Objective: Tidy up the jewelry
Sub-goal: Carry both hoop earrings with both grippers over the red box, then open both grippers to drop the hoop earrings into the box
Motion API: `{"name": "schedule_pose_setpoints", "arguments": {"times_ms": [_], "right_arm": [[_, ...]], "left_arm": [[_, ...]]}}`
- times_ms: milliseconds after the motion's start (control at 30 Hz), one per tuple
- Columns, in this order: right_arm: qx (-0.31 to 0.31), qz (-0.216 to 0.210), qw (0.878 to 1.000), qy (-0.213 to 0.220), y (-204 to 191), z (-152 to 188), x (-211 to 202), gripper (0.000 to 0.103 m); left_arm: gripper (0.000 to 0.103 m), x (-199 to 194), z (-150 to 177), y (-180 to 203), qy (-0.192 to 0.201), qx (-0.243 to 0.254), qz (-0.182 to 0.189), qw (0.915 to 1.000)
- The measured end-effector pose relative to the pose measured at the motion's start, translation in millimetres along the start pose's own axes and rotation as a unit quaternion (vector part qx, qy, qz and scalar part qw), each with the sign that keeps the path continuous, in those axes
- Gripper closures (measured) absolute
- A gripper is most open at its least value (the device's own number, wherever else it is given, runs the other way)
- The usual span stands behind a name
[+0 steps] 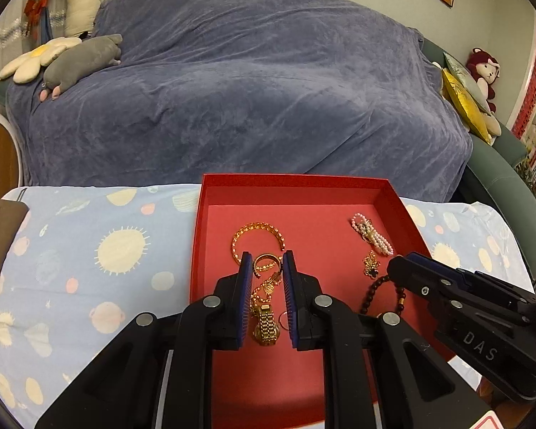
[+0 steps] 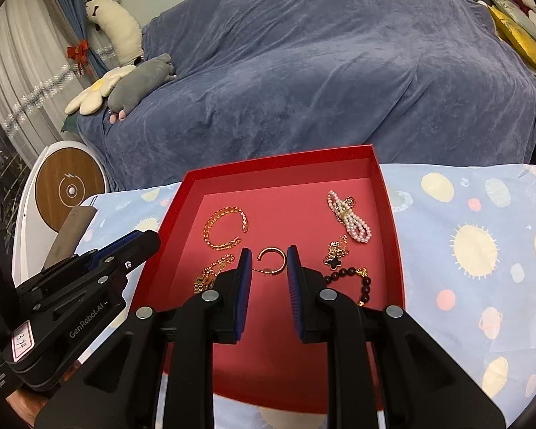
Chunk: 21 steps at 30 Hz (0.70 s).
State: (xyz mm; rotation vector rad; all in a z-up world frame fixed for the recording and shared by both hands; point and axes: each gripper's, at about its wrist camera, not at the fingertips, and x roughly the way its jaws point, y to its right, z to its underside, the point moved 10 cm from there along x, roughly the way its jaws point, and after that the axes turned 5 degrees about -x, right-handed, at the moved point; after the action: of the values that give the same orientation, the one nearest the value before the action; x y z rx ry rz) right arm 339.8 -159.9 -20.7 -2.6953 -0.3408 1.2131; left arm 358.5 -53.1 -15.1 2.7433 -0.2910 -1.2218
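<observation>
A sofa under a blue-grey throw (image 1: pixel 253 82) fills the upper half of both views, with a grey plush toy (image 1: pixel 84 60) at the upper left of my left view. Below it, a pale blue cloth printed with suns and planets (image 1: pixel 100 250) covers the surface across the lower part of the frame.

On that cloth sits the red tray (image 1: pixel 293 189), in the centre of both views, and all the jewelry lies inside it. In my right view the open gold bangle (image 2: pixel 225 228) is left of centre. The pink pearl strand (image 2: pixel 350 220) lies right of centre, near the tray's right wall. The dark bead bracelet (image 2: pixel 353 280) is lower right, with a black clover charm (image 2: pixel 334 259) just above it. A small gold ring (image 2: pixel 272 259) lies in the middle, and a gold chain and watch (image 1: pixel 266 318) lie at the lower centre of my left view.

My left gripper (image 1: pixel 267 261) hangs over the chain with its jaws slightly apart, holding nothing. My right gripper (image 2: pixel 268 255) is the same, jaws a little apart around the ring in the picture. Whether the pads (image 2: pixel 246 268) touch the ring I cannot tell; it appears to lie flat on the tray.
</observation>
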Motion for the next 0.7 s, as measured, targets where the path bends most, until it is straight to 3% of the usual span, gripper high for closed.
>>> {"name": "schedule_pose_setpoints", "arguments": {"times_ms": [433, 500, 667, 700], "right_arm": [[0.011, -0.006, 1.0, -0.025, 7, 8, 36, 0.083], [0.011, -0.006, 1.0, -0.023, 7, 8, 36, 0.083], [0.006, 0.001, 1.0, -0.015, 7, 6, 30, 0.081], [0.004, 0.003, 1.0, -0.011, 7, 6, 26, 0.081]], "left_arm": [[0.086, 36, 6, -3, -0.028, -0.015, 0.005, 0.9995], [0.082, 37, 6, -4, -0.028, -0.019, 0.004, 0.9994], [0.05, 33, 4, -11, -0.02, -0.036, -0.003, 0.9992], [0.049, 30, 4, -13, -0.017, -0.039, -0.004, 0.9991]]}}
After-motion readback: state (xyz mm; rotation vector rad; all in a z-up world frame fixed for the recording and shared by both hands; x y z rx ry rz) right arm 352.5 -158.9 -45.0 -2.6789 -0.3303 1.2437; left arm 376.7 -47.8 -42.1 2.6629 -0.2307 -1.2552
